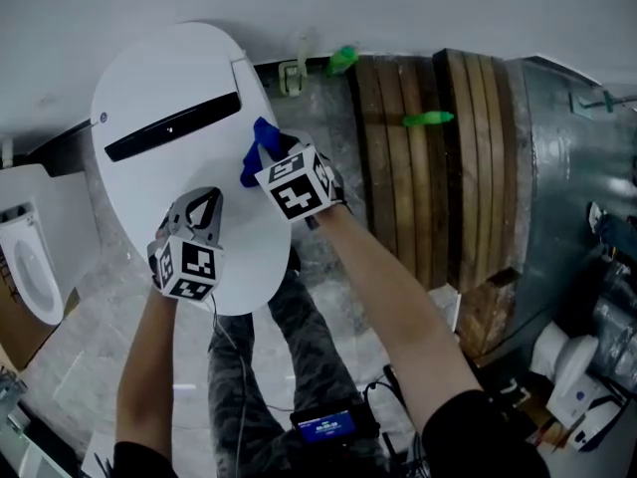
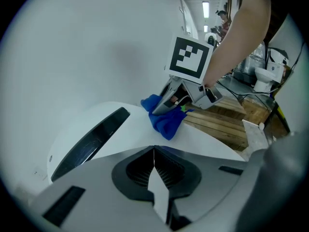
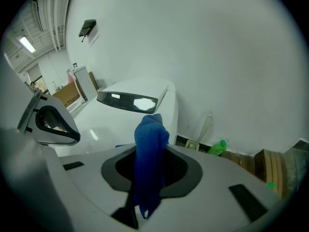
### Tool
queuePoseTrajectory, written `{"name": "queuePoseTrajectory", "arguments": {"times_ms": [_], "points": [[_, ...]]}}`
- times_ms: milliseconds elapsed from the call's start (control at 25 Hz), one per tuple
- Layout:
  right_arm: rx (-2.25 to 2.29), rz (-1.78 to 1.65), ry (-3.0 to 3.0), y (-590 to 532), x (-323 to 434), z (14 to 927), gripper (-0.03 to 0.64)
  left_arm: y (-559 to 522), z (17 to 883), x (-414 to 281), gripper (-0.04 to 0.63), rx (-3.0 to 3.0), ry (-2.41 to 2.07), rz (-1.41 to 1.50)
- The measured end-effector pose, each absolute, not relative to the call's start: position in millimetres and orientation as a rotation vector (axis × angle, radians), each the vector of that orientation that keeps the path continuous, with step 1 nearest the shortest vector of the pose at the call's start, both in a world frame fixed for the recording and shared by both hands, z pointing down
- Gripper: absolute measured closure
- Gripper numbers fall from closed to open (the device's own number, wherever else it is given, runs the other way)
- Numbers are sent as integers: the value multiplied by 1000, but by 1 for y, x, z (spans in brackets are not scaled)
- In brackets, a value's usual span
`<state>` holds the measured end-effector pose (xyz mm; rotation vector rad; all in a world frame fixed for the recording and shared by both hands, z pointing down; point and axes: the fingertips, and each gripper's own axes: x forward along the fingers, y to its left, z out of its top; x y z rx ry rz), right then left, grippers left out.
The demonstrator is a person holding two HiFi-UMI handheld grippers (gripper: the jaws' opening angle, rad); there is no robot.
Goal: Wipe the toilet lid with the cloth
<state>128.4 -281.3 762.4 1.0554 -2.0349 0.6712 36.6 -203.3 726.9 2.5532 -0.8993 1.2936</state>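
Both jaw pairs closed over the toilet lid point(image 1: 149, 73): left gripper point(image 2: 154, 153) empty, right gripper point(image 1: 271, 162) on the half-hidden cloth point(image 3: 149, 144).

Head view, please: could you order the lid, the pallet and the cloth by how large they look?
1. The lid and the pallet: about alike, too close to rank.
2. The cloth: by far the smallest.

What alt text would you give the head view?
Seen from above, the right gripper holds a blue cloth at the right edge of a white toilet lid. The left gripper, shut and empty, is above the lid's near end. Wooden boards lie to the right.
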Motion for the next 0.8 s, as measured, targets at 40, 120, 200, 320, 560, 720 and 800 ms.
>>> {"name": "queuePoseTrajectory", "arguments": {"times_ms": [40,120,200,320,560,720,800], "points": [[1056,673,-2036,-280,130,763,526,-200,727,39,583,2548,-897,1296],[1065,681,-2034,-276,132,763,526,-194,726,40,583,2541,-889,1302],[1091,698,-2028,-273,131,764,526,-189,727,35,583,2533,-884,1317],[1115,703,-2017,-267,125,764,528,-186,728,22,583,2515,-901,1321],[1087,659,-2025,-248,79,765,528,-169,728,-25,583,2488,-966,1283],[1058,631,-2032,-237,37,764,529,-155,727,-64,583,2472,-1015,1260],[1042,618,-2034,-231,13,764,528,-147,728,-87,583,2456,-1035,1252]]}}
